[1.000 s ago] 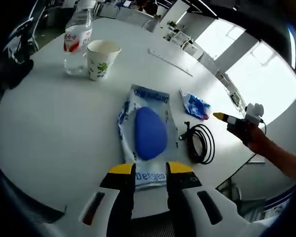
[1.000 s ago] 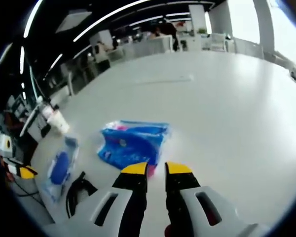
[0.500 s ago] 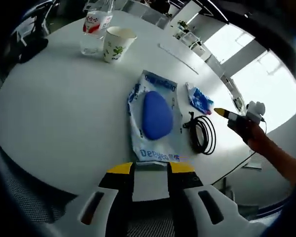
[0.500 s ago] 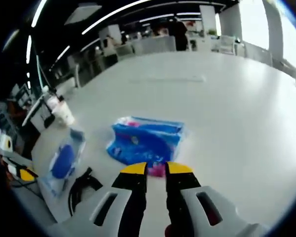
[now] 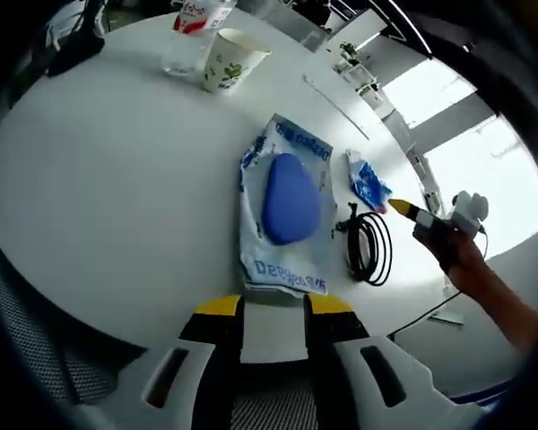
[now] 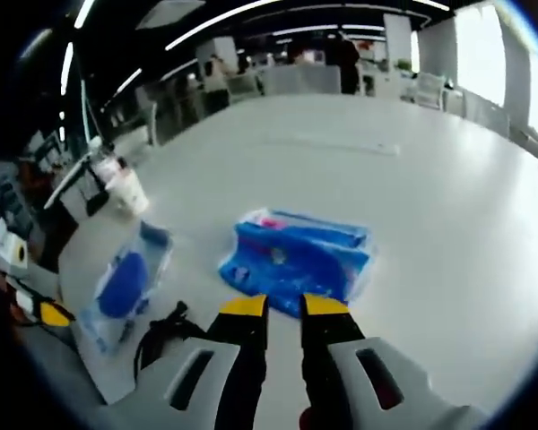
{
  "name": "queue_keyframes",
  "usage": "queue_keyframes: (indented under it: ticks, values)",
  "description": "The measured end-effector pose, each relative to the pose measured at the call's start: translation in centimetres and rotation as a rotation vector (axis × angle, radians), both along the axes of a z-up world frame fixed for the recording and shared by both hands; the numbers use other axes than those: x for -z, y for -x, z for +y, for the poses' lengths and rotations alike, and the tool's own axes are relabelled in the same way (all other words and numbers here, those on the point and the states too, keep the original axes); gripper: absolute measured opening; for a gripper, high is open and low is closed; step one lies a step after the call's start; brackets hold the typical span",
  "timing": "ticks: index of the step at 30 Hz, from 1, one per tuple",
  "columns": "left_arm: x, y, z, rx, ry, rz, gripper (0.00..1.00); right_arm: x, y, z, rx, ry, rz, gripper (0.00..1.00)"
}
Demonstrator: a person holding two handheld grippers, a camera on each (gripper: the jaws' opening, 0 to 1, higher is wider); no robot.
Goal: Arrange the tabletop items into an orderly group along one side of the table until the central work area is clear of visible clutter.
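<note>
Your left gripper [image 5: 275, 307] hovers at the table [image 5: 108, 179] edge, jaws slightly parted, empty. Just ahead lies the packaged blue mouse [image 5: 290, 199], long axis running away from you. Your right gripper [image 6: 283, 307], narrowly open and empty, faces the blue tissue pack [image 6: 298, 257], lying crosswise.

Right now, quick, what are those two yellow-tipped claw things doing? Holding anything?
Left gripper: open, holding nothing, at the near edge of the clear plastic packet with a blue oval inside.
Right gripper: open, empty, just short of the blue plastic-wrapped pack.

Bagged blue mouse [image 5: 291, 199] beside coiled cable [image 5: 369, 253]
</note>
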State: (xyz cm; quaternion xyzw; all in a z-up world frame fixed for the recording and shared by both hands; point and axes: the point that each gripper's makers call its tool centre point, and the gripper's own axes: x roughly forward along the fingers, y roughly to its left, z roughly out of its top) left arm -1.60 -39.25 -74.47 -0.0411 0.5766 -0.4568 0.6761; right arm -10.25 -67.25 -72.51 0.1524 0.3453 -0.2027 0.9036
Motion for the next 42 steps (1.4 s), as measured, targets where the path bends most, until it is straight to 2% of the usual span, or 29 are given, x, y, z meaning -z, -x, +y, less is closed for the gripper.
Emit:
queue_keyframes:
  ticks: [5, 10, 16, 19, 23, 32, 42]
  values:
    - [0.3, 0.4, -0.5, -0.013, 0.003, 0.026, 0.25, 0.4, -0.3, 0.9, -0.048, 0.005, 0.02, 0.12]
    - [0.6, 0.7, -0.7, -0.032, 0.006, 0.053, 0.25, 0.5, -1.6, 2.2, -0.114, 0.014, 0.028, 0.12]
    - [1.2, 0.5, -0.8, -0.067, 0.0, 0.075, 0.24, 0.6, -4.5, 4.1, -0.219, 0.027, 0.036, 0.14]
    - [1.3, 0.4, -1.0, -0.08, 0.003, 0.083, 0.23, 0.7, -6.4, 5.4, -0.309, 0.034, 0.052, 0.16]
    - [1.4, 0.3, -1.2, -0.102, 0.008, 0.1, 0.23, 0.8, -8.5, 6.6, -0.384, 0.044, 0.066, 0.21]
    - [1.7, -0.1, -1.6, -0.125, 0.01, 0.115, 0.22, 0.7, -13.0, 7.4, -0.455, 0.041, 0.065, 0.25]
    - [2.2, -0.1, -1.6, -0.145, 0.011, 0.137, 0.18, 1.5, -15.8, 7.9, -0.512, 0.025, 0.095, 0.3]
